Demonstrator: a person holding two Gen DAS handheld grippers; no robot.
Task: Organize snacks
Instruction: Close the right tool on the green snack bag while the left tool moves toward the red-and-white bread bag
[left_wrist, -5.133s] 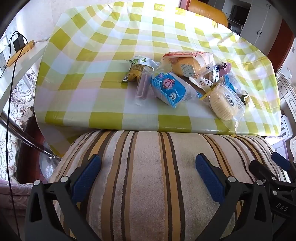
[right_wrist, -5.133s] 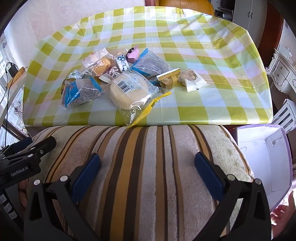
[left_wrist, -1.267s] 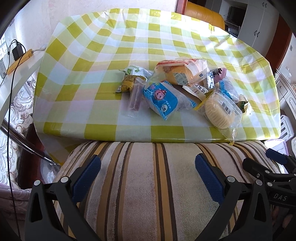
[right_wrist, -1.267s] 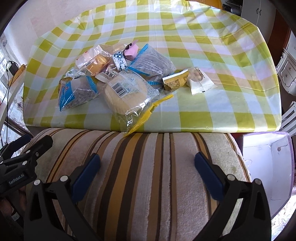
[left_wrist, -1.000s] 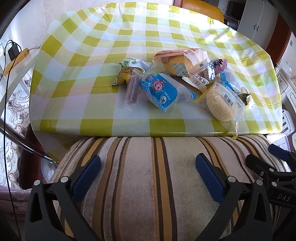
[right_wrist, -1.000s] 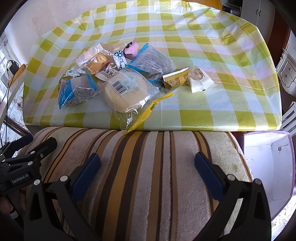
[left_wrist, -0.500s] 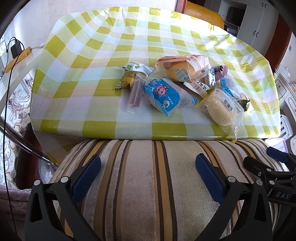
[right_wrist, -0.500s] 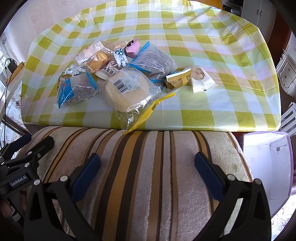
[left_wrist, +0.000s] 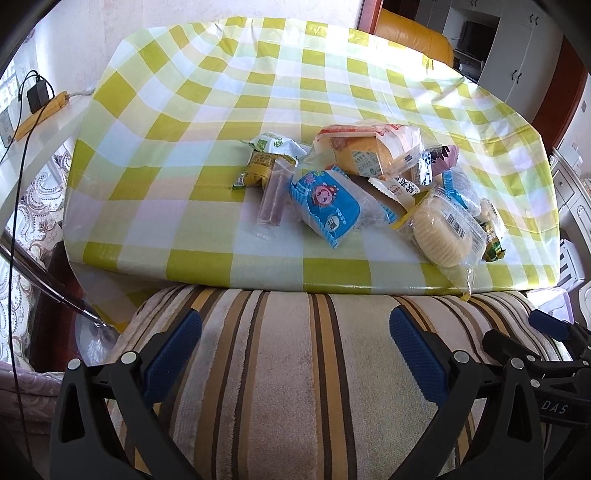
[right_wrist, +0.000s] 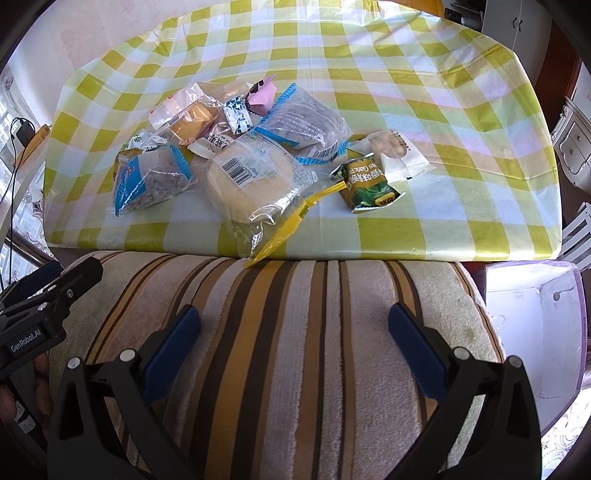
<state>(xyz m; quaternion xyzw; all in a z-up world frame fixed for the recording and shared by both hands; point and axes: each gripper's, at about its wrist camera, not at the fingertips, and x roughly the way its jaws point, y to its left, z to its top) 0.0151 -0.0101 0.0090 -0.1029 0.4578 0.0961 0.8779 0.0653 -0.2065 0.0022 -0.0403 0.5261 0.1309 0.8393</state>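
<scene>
Both grippers are just hanging out over the striped beige-and-brown plush cushion (left_wrist: 295, 369) right now, nowhere near the food. The left gripper (left_wrist: 295, 343) has its blue-padded fingers (left_wrist: 173, 343) spread wide with nothing between them, and the right gripper (right_wrist: 295, 336) is the same deal, jaws wide apart and empty. The snacks are all piled on the table with the yellow-and-white checked plastic cloth (left_wrist: 166, 155), toward its near edge. From the left camera you can see a blue cartoon-face bread packet (left_wrist: 325, 206), a clear-bagged orange sponge loaf (left_wrist: 365, 151) behind it, a thin clear-wrapped pinkish stick (left_wrist: 273, 199) just to its left, and a small yellow-green packet (left_wrist: 258, 168) next to that. The round pale cake in a clear bag with a yellow strip (right_wrist: 251, 181) sits closest to the table edge, its wrapper tail hanging over. On the right side, a dark green foil packet (right_wrist: 365, 184) touches a white cookie sachet (right_wrist: 399, 155). A white open box with a lilac rim (right_wrist: 532, 325) sits off the cushion's right side, below table level.
</scene>
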